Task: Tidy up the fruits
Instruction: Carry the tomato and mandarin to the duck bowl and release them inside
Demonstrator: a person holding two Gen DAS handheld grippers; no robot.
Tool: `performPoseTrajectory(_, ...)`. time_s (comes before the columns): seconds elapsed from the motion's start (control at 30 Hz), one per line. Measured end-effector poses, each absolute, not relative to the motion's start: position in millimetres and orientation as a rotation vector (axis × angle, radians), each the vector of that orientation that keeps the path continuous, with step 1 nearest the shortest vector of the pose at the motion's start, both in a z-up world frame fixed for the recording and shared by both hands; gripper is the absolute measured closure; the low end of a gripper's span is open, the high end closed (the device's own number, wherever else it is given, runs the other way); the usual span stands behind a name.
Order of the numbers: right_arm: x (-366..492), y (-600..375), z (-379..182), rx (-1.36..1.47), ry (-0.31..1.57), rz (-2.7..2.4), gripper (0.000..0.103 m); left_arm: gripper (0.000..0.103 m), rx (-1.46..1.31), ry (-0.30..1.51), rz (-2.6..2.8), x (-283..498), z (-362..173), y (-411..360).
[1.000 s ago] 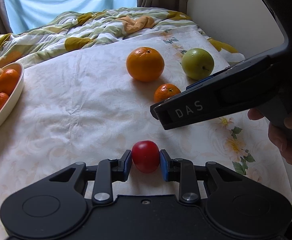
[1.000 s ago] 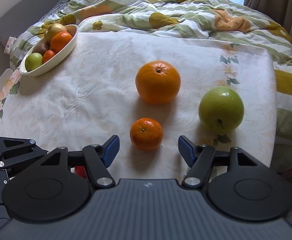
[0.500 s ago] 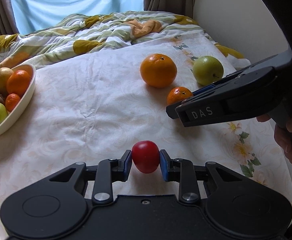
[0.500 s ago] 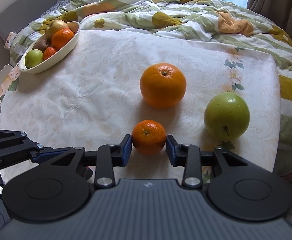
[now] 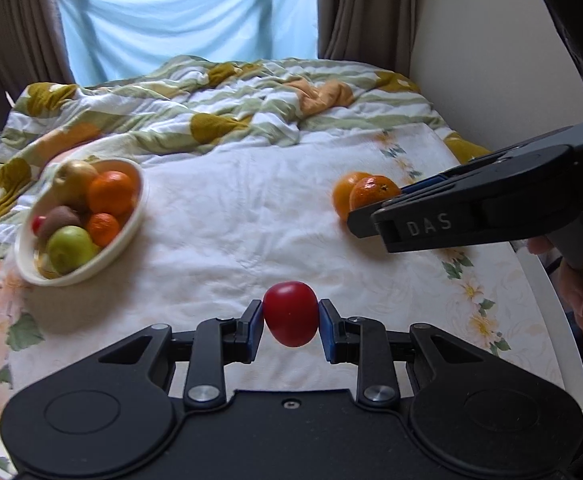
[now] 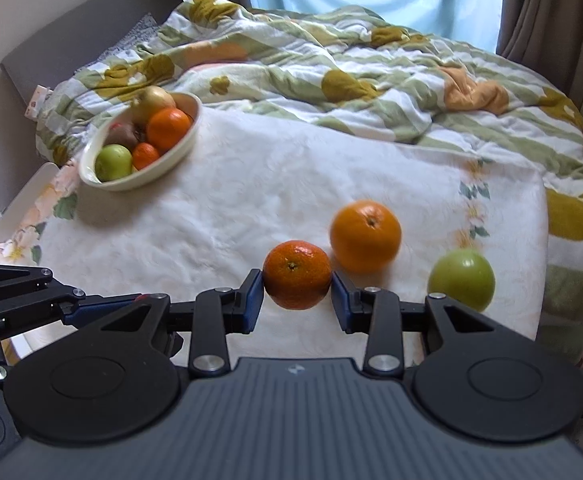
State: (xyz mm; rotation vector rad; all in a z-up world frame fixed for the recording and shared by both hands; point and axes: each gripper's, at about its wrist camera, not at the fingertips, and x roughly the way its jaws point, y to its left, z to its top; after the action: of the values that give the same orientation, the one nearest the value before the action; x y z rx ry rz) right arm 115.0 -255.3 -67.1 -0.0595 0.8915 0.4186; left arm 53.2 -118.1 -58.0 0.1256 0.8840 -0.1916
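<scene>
Nearest the left wrist camera, the left gripper (image 5: pixel 290 320) is clamped on a small red fruit (image 5: pixel 290 313), its blue pads pressing both sides, the fruit held above the near part of the white floral sheet (image 5: pixel 231 220) that covers the bed. In the right wrist view, the right gripper (image 6: pixel 296 280) is clamped the same way on a small mandarin (image 6: pixel 297 274), also held over the sheet near its front edge. Just behind the mandarin, a larger orange (image 6: pixel 365 236) rests on the sheet, and a green apple (image 6: pixel 461 280) lies toward the sheet's right edge, apart from the orange. Farther back, at the left edge of the sheet, a cream bowl (image 6: pixel 179 148) holds a green apple, two oranges, a kiwi and a yellowish fruit. Beyond the sheet lies a rumpled striped duvet (image 6: pixel 331 80), with a blue curtain (image 5: pixel 187 12) behind it.
</scene>
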Motion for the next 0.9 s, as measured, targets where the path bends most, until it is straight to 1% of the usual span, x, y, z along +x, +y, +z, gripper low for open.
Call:
performPoseTrajectory(0.23, 109, -224, -33, -0.064, 0.860, 0.421, 0.051, 0.070, 0.108, 0.862, -0.160, 52, -30, -71)
performPoseTrajectory(0.43, 112, -189, -14, -0.057, 0.844, 0.409, 0.051, 0.070, 0.096, 0.856, -0.135, 63, -17, -22)
performPoseTrajectory(0.63, 121, -149, -7, -0.039, 0.845, 0.400, 0.051, 0.070, 0.096, 0.856, -0.120, 84, -12, 26)
performPoseTrajectory(0.9, 142, -95, -10, -0.017, 0.866, 0.372, 0.051, 0.070, 0.107, 0.875, -0.132, 124, -22, 84)
